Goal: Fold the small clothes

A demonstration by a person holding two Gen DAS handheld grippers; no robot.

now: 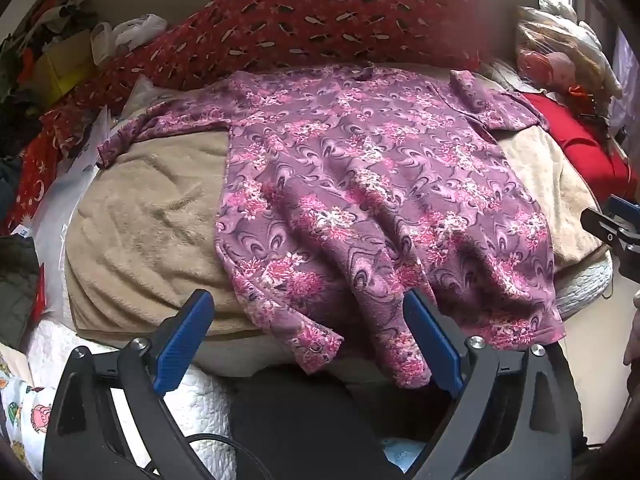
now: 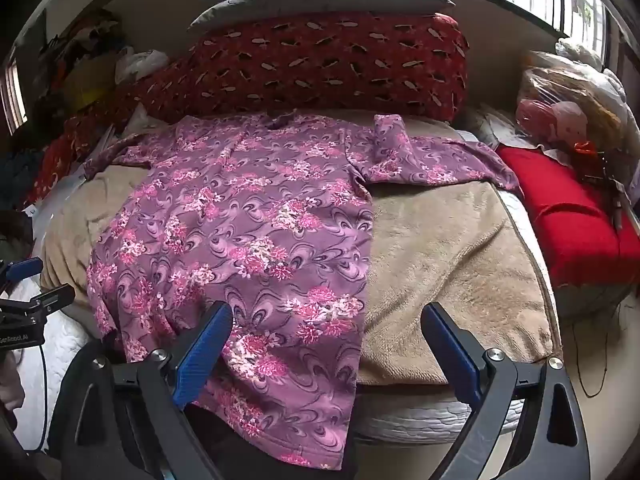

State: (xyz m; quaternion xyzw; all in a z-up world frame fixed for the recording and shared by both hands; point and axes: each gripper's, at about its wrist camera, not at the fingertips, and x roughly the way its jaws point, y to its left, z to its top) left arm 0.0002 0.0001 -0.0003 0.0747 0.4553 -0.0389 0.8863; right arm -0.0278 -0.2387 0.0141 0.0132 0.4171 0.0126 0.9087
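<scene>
- Clutter at the bed's left edge stays hard to make out in both wrist views; the purple long-sleeved top with pink flowers (image 1: 360, 184) has its hem hanging over the near edge of the bed, so the lowest part of it is hidden in the left view behind the left gripper (image 1: 308, 336)
- Its right sleeve is doubled back on itself near the red fish-print bolster pillow (image 2: 320, 64), the cuff cut from clear sight
- Top lies flat on the beige fleece blanket (image 2: 452, 248), just ahead of both tools; the left gripper hovers over the hem's left corner, the right gripper (image 2: 326, 346) over the hem's right side where cloth meets blanket
- Both grippers' blue-padded jaws stand wide apart, pressing on nothing
- Garment's long axis runs away from the cameras, neckline toward the pillow, hem toward the grippers, sleeves spread to either side
- Folded red cloth (image 2: 568, 216) sits well to the right
</scene>
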